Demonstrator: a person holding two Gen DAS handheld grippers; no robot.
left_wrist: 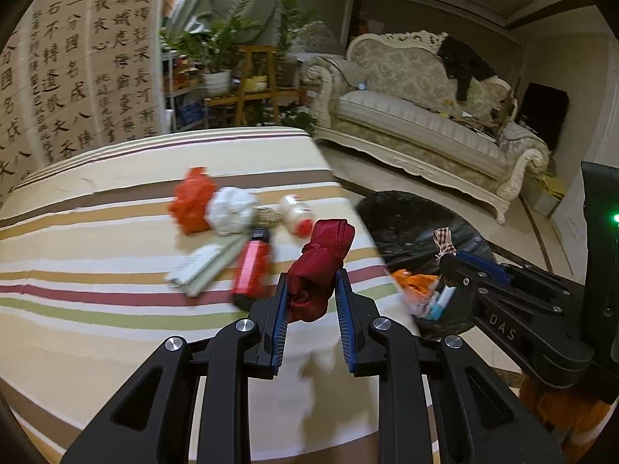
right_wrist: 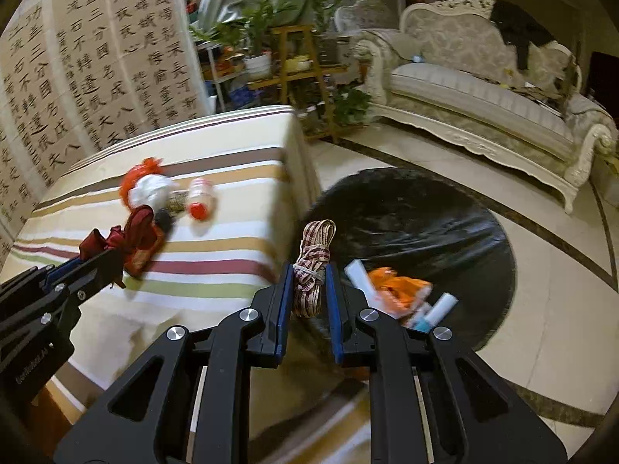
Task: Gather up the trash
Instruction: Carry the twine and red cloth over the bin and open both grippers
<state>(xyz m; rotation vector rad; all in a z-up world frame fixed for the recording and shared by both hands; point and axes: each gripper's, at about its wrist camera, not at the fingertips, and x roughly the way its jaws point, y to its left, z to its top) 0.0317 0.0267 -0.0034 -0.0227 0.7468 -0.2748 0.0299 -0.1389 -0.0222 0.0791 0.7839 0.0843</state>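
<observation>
My left gripper (left_wrist: 311,290) is shut on a dark red ribbon bundle (left_wrist: 323,266) above the right part of the striped table (left_wrist: 96,309). My right gripper (right_wrist: 307,290) is shut on a checked red-and-cream ribbon coil (right_wrist: 313,266), held over the near rim of the black trash bag (right_wrist: 425,224) on the floor. The bag holds orange wrapping (right_wrist: 398,286) and white tubes (right_wrist: 437,309). On the table lie an orange bag (left_wrist: 191,201), white crumpled paper (left_wrist: 230,210), a small bottle with a red cap (left_wrist: 296,212), a red box (left_wrist: 253,265) and a white packet (left_wrist: 201,266).
The table's right edge (right_wrist: 298,178) drops beside the trash bag. A cream sofa (right_wrist: 483,89) stands at the back right on the tiled floor (right_wrist: 561,309). Plants on a wooden stand (right_wrist: 294,58) and a calligraphy screen (right_wrist: 77,77) are behind the table.
</observation>
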